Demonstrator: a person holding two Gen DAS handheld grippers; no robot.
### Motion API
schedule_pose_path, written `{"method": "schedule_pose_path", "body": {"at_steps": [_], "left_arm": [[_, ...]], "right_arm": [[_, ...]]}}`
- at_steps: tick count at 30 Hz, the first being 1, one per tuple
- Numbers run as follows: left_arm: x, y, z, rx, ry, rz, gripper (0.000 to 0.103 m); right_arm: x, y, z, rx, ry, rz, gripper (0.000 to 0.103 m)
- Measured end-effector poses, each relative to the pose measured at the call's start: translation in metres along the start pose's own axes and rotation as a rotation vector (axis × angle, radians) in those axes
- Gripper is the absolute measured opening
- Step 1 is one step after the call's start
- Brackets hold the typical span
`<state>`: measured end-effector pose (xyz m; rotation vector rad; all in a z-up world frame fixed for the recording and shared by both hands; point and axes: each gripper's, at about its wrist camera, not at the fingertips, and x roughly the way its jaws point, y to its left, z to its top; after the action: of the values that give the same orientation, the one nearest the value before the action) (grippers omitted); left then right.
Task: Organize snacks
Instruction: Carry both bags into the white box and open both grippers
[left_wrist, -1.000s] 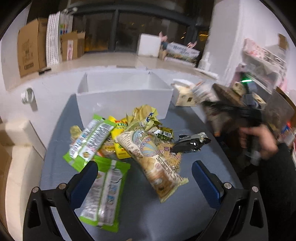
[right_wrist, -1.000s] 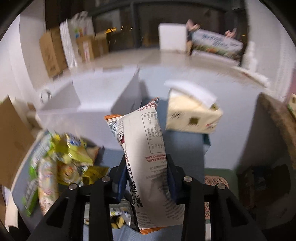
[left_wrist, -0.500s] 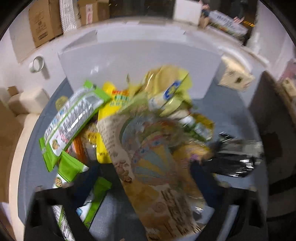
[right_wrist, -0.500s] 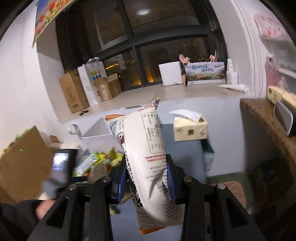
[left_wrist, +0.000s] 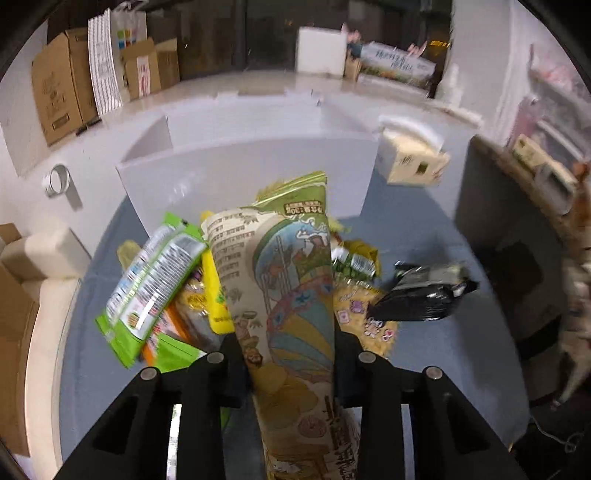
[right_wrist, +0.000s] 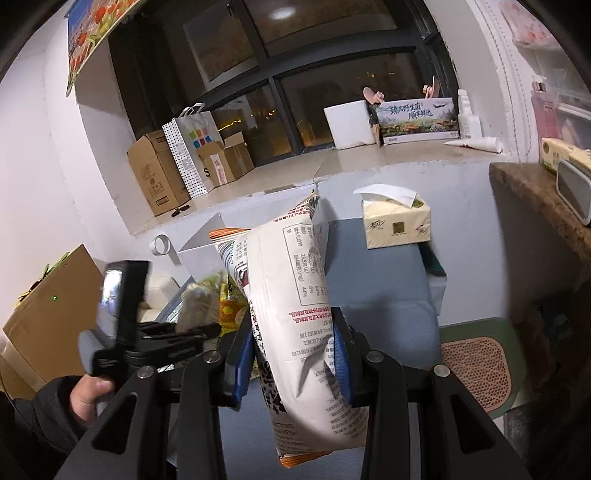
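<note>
In the left wrist view my left gripper (left_wrist: 288, 354) has its jaws closing on a long beige snack bag with cartoon print (left_wrist: 288, 280); both pads press its sides and its top tilts up over the pile. Around it lie a green bag (left_wrist: 155, 284), a yellow bag (left_wrist: 216, 295) and a black foil bag (left_wrist: 421, 295). Behind the pile stands an open white box (left_wrist: 243, 173). My right gripper (right_wrist: 293, 354) is shut on a white snack bag with an orange edge (right_wrist: 291, 280), held upright above the blue table. The left gripper (right_wrist: 155, 339) and the hand (right_wrist: 88, 395) holding it show at lower left.
A tissue box (right_wrist: 395, 225) stands on the blue tabletop (right_wrist: 388, 295) to the right of the white box (right_wrist: 199, 254). A brown counter (right_wrist: 535, 206) runs along the right. A green mat (right_wrist: 476, 369) lies on the floor. Cardboard boxes (right_wrist: 155, 177) line the window ledge.
My left gripper went forward and down into the pile and closed around the beige bag, which now tilts up. My right gripper swung sideways with the white bag, still held.
</note>
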<state>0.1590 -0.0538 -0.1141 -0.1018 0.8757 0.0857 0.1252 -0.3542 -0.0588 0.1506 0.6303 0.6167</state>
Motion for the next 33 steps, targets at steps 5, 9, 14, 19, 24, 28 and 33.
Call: {"method": "schedule_pose_path", "body": {"at_steps": [5, 9, 14, 19, 24, 28, 33], "left_arm": [[-0.041, 0.019, 0.009, 0.021, -0.108, -0.113, 0.036], [-0.066, 0.033, 0.028, 0.031, -0.18, -0.148, 0.036], [-0.076, 0.054, 0.066, 0.025, -0.231, -0.163, 0.036], [-0.068, 0.07, 0.114, 0.038, -0.261, -0.163, 0.036], [-0.046, 0.084, 0.174, 0.049, -0.274, -0.134, 0.036], [-0.015, 0.094, 0.222, 0.073, -0.279, -0.085, 0.036], [0.033, 0.109, 0.257, 0.074, -0.217, -0.04, 0.036]], "right_arm": [[0.012, 0.007, 0.008, 0.009, 0.008, 0.03, 0.04], [0.026, 0.016, 0.02, 0.028, 0.009, 0.064, 0.04], [0.053, 0.03, 0.051, 0.045, -0.005, 0.121, 0.04], [0.091, 0.04, 0.098, 0.057, -0.018, 0.165, 0.04], [0.141, 0.041, 0.147, 0.098, -0.005, 0.186, 0.04], [0.195, 0.04, 0.18, 0.104, 0.05, 0.119, 0.04], [0.25, 0.029, 0.204, 0.171, 0.091, 0.067, 0.041]]}}
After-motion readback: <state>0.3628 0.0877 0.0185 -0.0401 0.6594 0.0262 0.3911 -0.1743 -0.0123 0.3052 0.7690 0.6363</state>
